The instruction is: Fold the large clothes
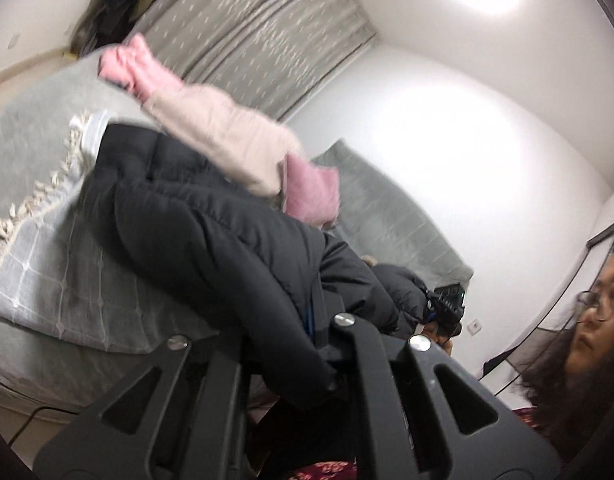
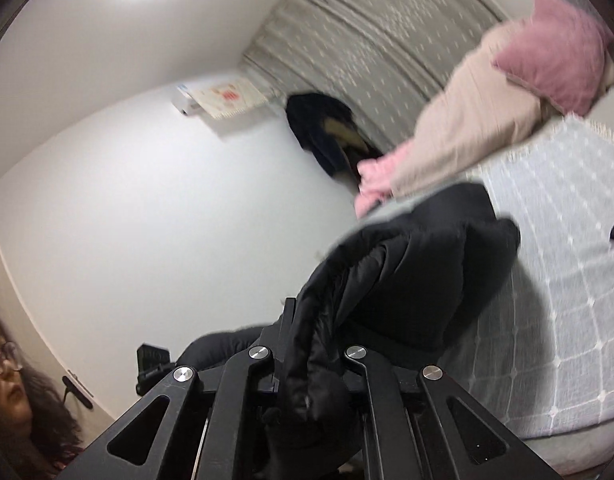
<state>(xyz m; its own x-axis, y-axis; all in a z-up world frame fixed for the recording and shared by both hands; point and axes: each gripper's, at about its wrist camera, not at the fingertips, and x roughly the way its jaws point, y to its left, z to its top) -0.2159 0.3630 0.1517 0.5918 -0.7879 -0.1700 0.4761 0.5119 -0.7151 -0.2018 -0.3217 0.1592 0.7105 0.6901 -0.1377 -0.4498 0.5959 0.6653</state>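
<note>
A black puffer jacket (image 1: 227,240) hangs lifted over the bed, stretched between both grippers. My left gripper (image 1: 319,320) is shut on one bunched edge of it, and the fabric covers the fingertips. My right gripper (image 2: 311,344) is shut on another edge of the same jacket (image 2: 407,280), which drapes over its fingers. In the left wrist view the right gripper (image 1: 447,308) shows beyond the jacket, with a hand behind it. In the right wrist view the left gripper (image 2: 151,364) shows low at the left.
A pink and cream garment (image 1: 211,128) (image 2: 487,120) lies on the bed's grey blanket (image 1: 387,208). A checked fringed throw (image 1: 47,264) (image 2: 567,280) covers part of the bed. Grey curtains (image 1: 267,40), hanging dark clothes (image 2: 327,136) and a wall unit (image 2: 219,100) stand behind. A person (image 1: 587,340) is close by.
</note>
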